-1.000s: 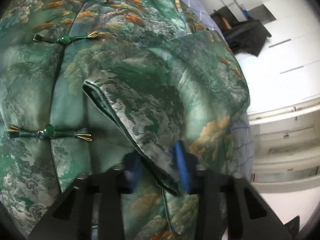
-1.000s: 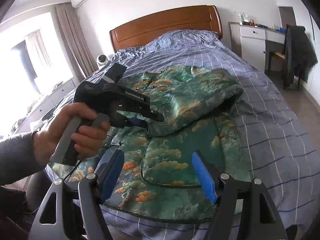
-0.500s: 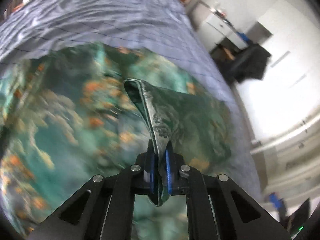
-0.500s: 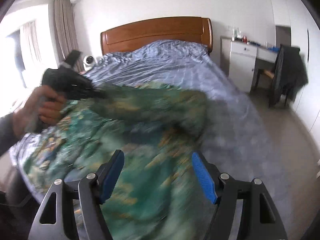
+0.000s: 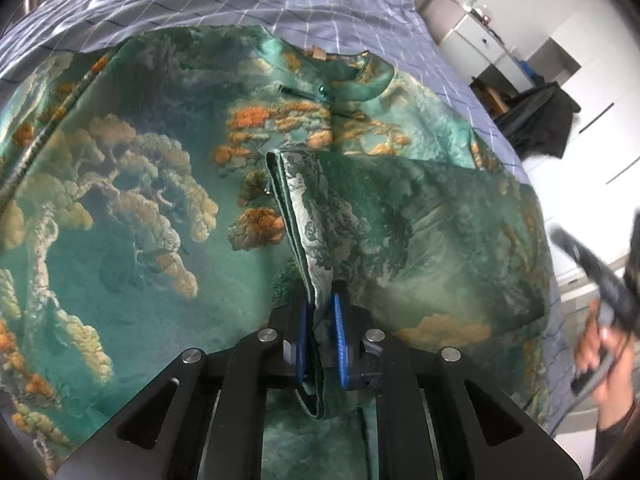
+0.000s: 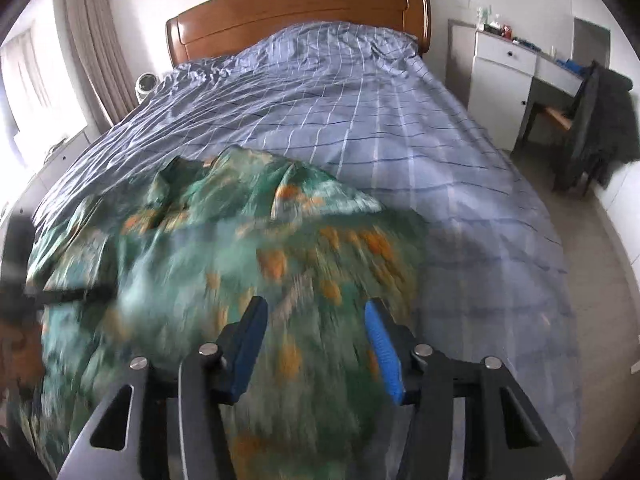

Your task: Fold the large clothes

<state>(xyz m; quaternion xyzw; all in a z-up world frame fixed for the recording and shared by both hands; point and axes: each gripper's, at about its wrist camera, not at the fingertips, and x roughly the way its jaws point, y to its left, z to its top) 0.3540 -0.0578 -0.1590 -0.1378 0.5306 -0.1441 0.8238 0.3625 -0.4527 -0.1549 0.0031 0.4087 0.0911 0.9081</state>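
A large green brocade garment with orange and tan tree patterns lies spread on the bed; it also shows, blurred, in the right wrist view. My left gripper is shut on the edge of a folded sleeve and holds it lifted over the garment's front. The collar with a knot button lies beyond. My right gripper is open and empty, just above the garment's near part. The hand holding it shows at the right edge of the left wrist view.
The bed has a blue checked cover and a wooden headboard. A white desk and a chair with a dark coat stand to the right. Curtains hang at the left.
My left gripper closed on the sleeve edge and lifted it across the garment. My right gripper, still open, moved forward and lower over the garment.
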